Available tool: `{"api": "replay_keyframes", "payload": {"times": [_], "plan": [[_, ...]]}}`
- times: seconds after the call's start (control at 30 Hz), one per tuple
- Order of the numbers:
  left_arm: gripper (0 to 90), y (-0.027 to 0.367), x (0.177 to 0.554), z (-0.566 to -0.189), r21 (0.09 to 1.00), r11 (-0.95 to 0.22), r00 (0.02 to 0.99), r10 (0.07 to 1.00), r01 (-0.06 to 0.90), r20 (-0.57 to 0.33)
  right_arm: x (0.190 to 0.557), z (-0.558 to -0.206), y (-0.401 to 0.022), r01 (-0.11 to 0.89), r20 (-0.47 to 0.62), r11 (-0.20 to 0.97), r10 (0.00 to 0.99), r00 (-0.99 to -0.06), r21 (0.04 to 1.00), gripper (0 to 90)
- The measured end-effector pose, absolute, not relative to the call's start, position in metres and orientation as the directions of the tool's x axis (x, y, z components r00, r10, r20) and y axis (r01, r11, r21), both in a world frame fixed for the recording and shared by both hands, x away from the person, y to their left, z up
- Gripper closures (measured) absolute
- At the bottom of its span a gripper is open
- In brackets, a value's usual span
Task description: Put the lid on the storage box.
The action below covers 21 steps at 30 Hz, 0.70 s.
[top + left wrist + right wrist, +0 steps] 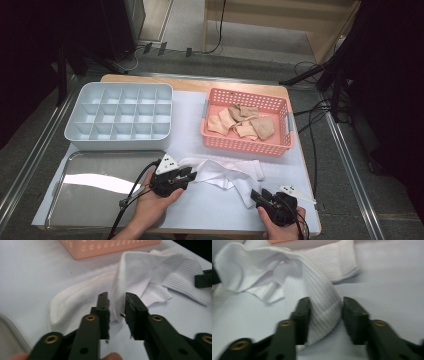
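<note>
At the near left of the tabletop (200,102) a metal tray (90,200) was seen, and behind it, at the far left, a pale divided organiser box (120,116). Just right of the tray, the left tool (191,175) was held low in a hand, its jaws narrowed around a raised fold of the white sock (222,175), with a slight gap visible between the pads and the cloth in the left gripper view. The sock (140,272) was laid crumpled across the near middle of the tabletop, in front of the pink basket (247,145), in which beige socks (242,122) were piled. At the near right, the right tool (256,196) was set on the sock's ribbed end (319,307), the cloth bunched between partly closed jaws and touched by both pads.
</note>
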<state>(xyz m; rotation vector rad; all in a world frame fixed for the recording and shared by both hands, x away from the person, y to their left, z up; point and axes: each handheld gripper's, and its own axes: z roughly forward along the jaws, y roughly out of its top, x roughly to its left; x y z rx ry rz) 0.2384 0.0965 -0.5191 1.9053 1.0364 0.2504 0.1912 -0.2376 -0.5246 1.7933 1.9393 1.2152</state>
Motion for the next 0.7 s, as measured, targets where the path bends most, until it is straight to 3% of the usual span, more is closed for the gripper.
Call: {"api": "replay_keyframes", "payload": {"times": [0.03,0.13,0.43,0.7], "plan": [[81.6,0.096,0.239,-0.519,0.796,-0.234,0.629,0.745,0.558,-0.221,0.193,-0.524,-0.238,0.717,0.367,-0.098,0.901,-0.230,0.690,72.3],[89.6,0.099,0.239,-0.518,0.792,-0.217,0.624,0.742,0.570,-0.246,0.194,-0.521,-0.237,0.701,0.366,-0.104,0.900,-0.236,0.705,79.7],[90.0,0.124,0.233,-0.500,0.804,-0.199,0.639,0.722,0.560,-0.267,0.186,-0.485,-0.247,0.579,0.324,-0.074,0.882,-0.342,0.812,80.0],[90.0,0.143,0.237,-0.492,0.757,-0.241,0.666,0.674,0.608,-0.320,0.179,-0.456,-0.260,0.622,0.365,-0.022,0.826,-0.430,0.782,78.5]]}}
